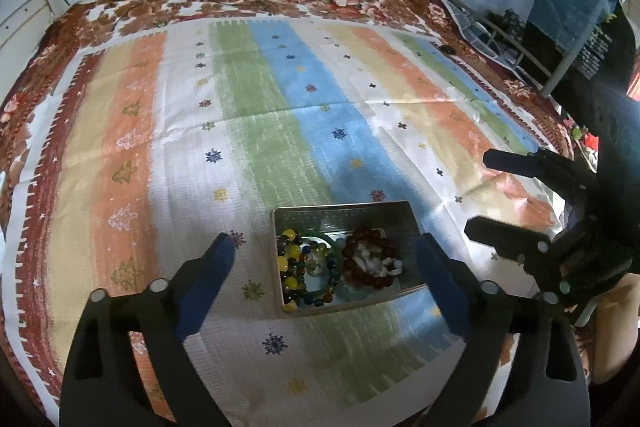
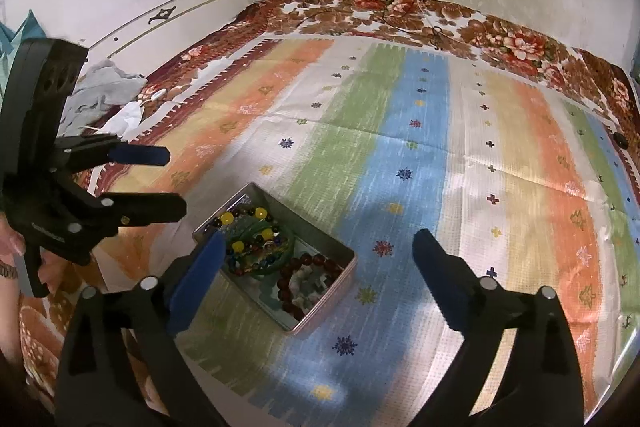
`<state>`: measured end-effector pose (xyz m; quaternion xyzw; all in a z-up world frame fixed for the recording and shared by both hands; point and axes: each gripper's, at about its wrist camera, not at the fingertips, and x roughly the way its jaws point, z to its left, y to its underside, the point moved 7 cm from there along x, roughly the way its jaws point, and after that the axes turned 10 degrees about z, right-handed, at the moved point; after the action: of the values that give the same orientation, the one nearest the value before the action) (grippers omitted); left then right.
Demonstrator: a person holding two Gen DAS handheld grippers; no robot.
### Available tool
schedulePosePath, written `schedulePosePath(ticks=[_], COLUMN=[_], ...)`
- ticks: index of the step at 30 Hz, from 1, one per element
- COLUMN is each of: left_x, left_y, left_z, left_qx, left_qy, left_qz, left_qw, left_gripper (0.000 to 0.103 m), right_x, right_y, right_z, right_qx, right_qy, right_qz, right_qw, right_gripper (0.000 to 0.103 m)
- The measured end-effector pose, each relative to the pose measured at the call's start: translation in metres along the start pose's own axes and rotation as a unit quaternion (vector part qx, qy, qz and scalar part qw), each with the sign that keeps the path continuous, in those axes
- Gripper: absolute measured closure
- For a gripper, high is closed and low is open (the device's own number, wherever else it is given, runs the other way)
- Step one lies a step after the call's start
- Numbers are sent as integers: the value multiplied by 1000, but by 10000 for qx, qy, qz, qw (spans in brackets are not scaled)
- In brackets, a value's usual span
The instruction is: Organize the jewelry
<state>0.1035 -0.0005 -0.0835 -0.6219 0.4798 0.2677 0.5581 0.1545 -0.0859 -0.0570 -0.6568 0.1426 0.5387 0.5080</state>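
Open metal tin on the bed's striped cloth, holding loose, slippery bead bracelets best pinched across a strand; left claw and right claw both gape empty above it.

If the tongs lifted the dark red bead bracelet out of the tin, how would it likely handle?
The dark red bead bracelet is a loop of separate round beads, so it would probably hang limp and sway. The glossy beads may slip on the pads. It lies over white pieces in the tin, which might snag.
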Motion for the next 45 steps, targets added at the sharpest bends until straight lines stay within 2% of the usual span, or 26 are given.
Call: schedulePosePath(ticks=[3, 10, 16, 24, 32, 36, 45], left_x=[-1, -6, -21, -36, -42, -41, -42], left_y=[4, 20, 24, 29, 36, 39, 39], left_z=[-3, -8, -12, -26, -37, -39, -42], left_qx=[61, 250, 181, 331, 437, 422, 476], left_qy=[-29, -330, -217, -478, -555, -802, -874], left_qz=[-26, -141, -527, -1028, -1213, -1205, -1223], left_qw=[10000, 9990, 9982, 9930, 9901, 9886, 9875], left_gripper=[6, 6, 6, 6, 6, 6, 6], right_x=[-3, -18, -25, -40, -40, -38, -35], right_y=[5, 10, 18, 25, 35, 37, 38], right_z=[3, 6, 8, 2, 4, 4, 4], right_qx=[-77, -161, -167, 199, 182, 172, 233], right_qy=[42, -34, -12, -216, -113, -93, -199], right_qz=[-69, -387, -535, -833, -781, -745, -651], right_qw=[9999, 9991, 9984, 9961, 9967, 9970, 9974], right_gripper=[6, 5, 5, 5, 5, 5, 5])
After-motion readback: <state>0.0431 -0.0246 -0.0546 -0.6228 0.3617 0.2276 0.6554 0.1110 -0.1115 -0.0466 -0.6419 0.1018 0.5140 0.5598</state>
